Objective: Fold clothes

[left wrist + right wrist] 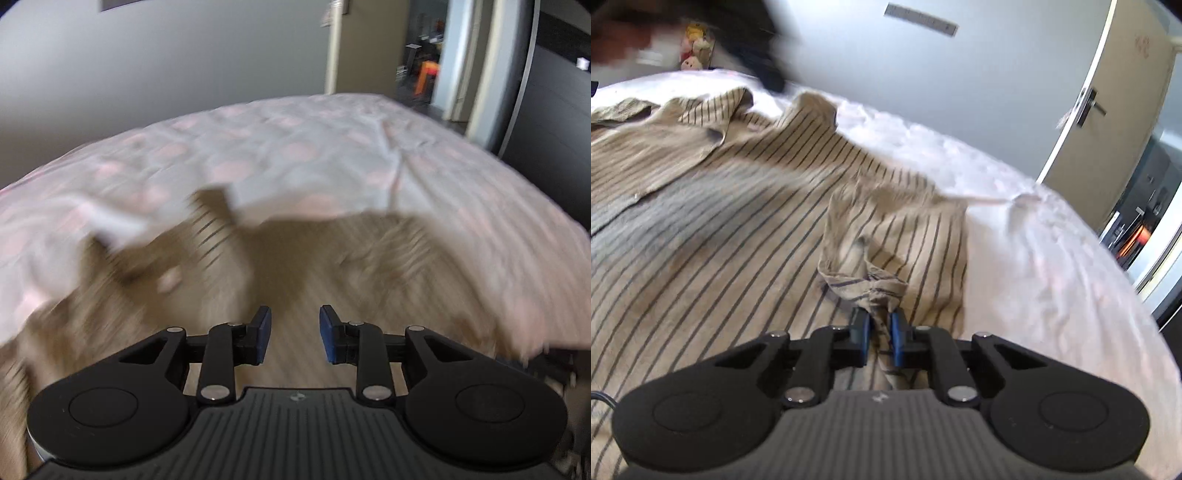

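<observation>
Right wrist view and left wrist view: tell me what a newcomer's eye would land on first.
First the striped shirt, beige with dark lines, spread across most of the bed. Next the right gripper at the bottom centre, its blue pads pinched on a bunched fold of that shirt. In the left wrist view, the left gripper hangs open and empty above blurred fabric.

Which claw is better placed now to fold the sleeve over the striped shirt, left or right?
Right, probably. The right claw is already shut on the bunched sleeve of the striped shirt on the bed. The left claw is open and holds nothing.
</observation>
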